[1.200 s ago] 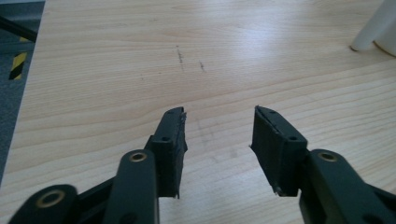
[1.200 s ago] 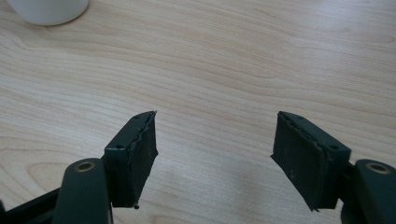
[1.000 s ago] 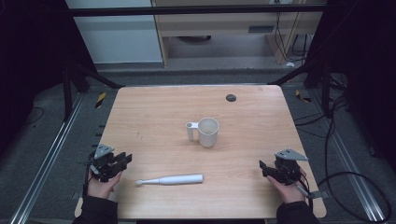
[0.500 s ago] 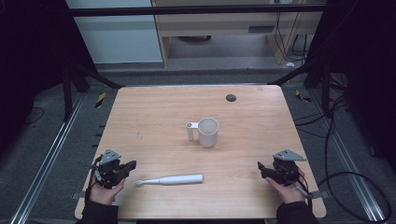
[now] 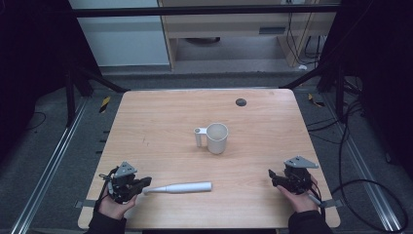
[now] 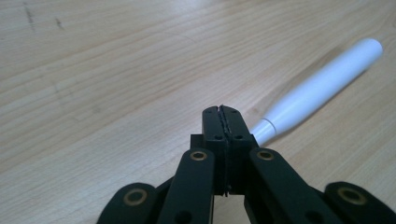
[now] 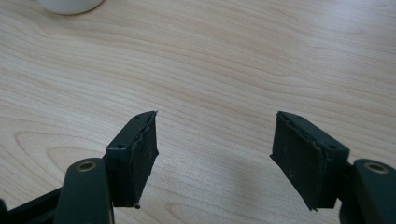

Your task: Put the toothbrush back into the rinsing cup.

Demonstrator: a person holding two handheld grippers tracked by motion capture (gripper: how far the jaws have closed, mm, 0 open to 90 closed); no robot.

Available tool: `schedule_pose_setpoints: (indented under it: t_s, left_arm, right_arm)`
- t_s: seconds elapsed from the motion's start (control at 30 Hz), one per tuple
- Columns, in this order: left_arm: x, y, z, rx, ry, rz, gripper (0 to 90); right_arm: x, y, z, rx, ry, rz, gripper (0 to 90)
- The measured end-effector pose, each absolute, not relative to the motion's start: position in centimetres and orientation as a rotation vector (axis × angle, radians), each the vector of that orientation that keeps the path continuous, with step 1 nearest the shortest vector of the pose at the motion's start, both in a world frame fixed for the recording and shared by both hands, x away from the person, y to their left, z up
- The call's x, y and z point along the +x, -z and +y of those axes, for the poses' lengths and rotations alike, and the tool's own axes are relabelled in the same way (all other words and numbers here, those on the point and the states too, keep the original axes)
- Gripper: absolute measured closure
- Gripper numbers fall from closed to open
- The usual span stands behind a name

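Note:
A white toothbrush-like stick lies flat near the table's front edge, thick end pointing right. My left gripper is shut, its tips at the stick's thin left end. In the left gripper view the jaws are pressed together, and the white stick comes out from behind their right side. Its thin end is hidden by the jaws, so I cannot tell if they touch it. A white mug stands upright mid-table, handle to the left. My right gripper is open at the front right, with bare wood between its fingers.
A small dark round disc lies near the far edge of the wooden table. The mug's base shows at the top left of the right gripper view. Metal rails and cables run along the floor on both sides.
My left gripper has slid right and toward the front edge, up to the stick's thin end. The right gripper has barely shifted. Mug and stick have not moved.

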State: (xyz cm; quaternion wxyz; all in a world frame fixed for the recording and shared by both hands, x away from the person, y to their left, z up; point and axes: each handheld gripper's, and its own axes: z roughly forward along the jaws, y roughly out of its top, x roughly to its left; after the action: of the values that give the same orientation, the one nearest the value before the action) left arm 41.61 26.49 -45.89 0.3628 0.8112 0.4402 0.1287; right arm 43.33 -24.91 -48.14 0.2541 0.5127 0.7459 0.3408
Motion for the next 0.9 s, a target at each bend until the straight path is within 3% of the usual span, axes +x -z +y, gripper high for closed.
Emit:
schedule_pose_setpoints:
  t_s: [0.9]
  left_arm:
    - [41.6, 47.6, 24.9, 2.242, -0.267, 1.118, 89.5]
  right_arm:
    - [43.5, 48.3, -25.0, 1.395, -0.909, 2.028, 30.6]
